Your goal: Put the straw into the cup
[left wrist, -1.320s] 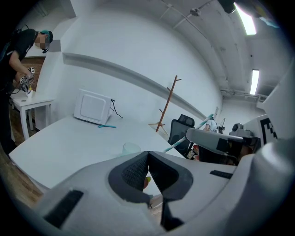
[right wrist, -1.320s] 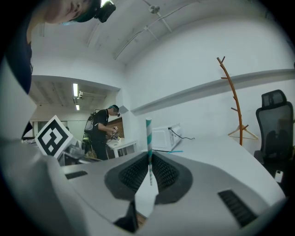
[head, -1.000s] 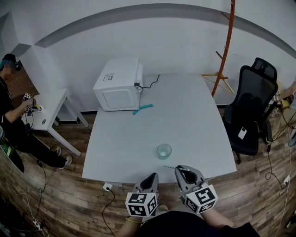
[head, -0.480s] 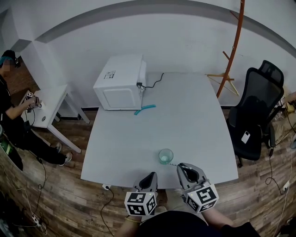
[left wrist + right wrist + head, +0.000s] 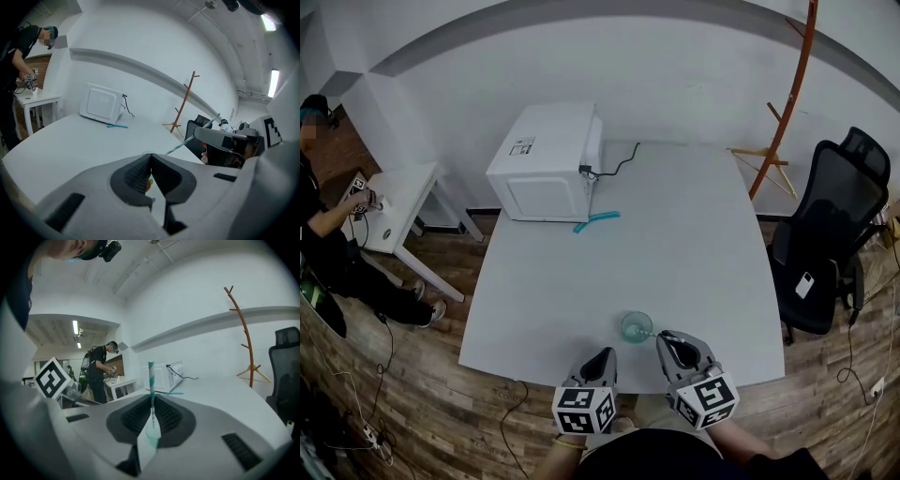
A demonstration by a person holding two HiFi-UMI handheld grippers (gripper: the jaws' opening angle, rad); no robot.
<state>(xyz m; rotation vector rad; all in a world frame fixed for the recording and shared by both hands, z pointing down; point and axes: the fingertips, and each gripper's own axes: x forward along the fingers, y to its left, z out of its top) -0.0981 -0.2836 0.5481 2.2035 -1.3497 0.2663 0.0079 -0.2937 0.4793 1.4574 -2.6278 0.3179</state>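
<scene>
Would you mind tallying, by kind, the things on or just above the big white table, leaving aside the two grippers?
microwave: 1
cup: 1
striped straw: 1
teal object beside the microwave: 1
Total: 4

White microwave [image 5: 546, 161], teal strip [image 5: 595, 221] beside it, black chair [image 5: 834, 244], orange coat stand [image 5: 787, 103]

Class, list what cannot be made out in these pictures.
Head view: whether the tip of the teal-and-white striped straw is inside the clear round cup: too small.
Right gripper view: the cup, hidden behind the right gripper.
Head view: the teal thing beside the white microwave, too small to name.
</scene>
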